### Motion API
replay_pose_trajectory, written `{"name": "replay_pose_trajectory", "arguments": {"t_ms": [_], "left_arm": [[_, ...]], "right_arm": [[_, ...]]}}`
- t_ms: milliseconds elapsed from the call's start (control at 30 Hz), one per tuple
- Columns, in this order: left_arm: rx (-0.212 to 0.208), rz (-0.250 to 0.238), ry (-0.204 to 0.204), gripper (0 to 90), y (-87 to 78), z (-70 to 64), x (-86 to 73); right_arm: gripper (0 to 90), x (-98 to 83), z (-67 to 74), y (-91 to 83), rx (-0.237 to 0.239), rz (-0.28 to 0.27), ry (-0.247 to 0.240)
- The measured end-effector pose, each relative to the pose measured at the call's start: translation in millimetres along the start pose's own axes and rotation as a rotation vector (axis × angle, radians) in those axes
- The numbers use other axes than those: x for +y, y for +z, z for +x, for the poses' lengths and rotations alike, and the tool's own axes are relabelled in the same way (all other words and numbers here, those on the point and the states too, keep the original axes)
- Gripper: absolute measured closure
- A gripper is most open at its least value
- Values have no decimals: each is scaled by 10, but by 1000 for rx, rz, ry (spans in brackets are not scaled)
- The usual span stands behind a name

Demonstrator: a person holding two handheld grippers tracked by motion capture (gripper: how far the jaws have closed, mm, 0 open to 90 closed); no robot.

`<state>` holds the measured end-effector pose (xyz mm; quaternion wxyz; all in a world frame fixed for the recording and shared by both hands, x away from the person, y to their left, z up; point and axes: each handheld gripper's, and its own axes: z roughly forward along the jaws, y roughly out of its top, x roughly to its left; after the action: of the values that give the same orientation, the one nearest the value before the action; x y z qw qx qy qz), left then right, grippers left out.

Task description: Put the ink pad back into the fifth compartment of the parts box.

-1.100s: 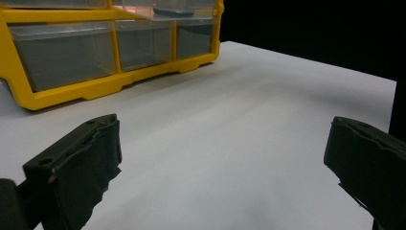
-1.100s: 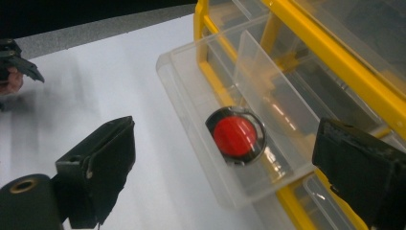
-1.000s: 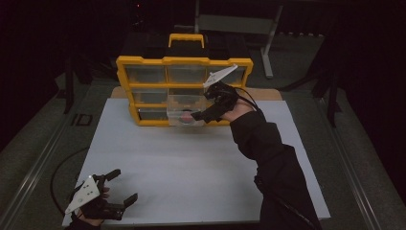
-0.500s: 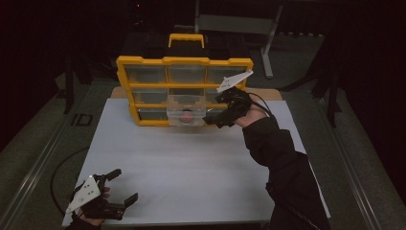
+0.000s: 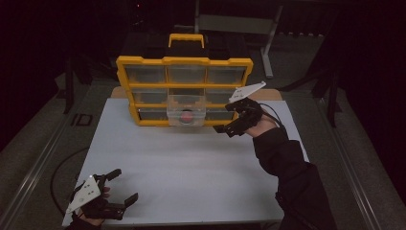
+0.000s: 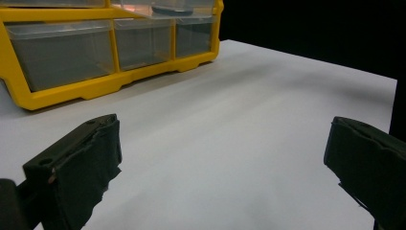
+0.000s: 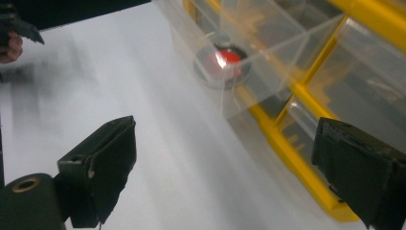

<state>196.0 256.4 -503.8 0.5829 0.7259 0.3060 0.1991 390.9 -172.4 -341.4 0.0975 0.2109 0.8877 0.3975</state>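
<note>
Tabletop (image 5: 191,167): big, white and flat.
Yellow box (image 5: 184,91): stands at the far side, full of clear drawers.
Pulled-out drawer (image 5: 186,111): middle of the bottom row, sticking out.
Right tool (image 5: 229,125): just right of that drawer, jaws wide apart, holding nothing.
Left tool (image 5: 117,188): near front left corner, jaws wide apart, holding nothing.
Red round thing (image 5: 186,115): sits inside the pulled-out drawer.
</note>
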Motion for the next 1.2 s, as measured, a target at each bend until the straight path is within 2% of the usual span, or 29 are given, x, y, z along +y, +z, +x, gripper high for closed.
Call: {"name": "replay_pose_trajectory", "arguments": {"t_ms": [267, 733, 1033, 1200], "left_arm": [[0, 1, 0, 0, 0, -2, 1], [-1, 1, 1, 0, 5, -6, 3], [-2, 0, 1, 0, 5, -7, 3], [-1, 1, 1, 0, 6, -9, 4]], "right_arm": [[84, -293, 23, 31, 12, -10, 21], [84, -687, 32, 99, 23, -35, 65], [84, -948, 123, 137, 11, -40, 69], [84, -1106, 174, 122, -1, -66, 75]]}}
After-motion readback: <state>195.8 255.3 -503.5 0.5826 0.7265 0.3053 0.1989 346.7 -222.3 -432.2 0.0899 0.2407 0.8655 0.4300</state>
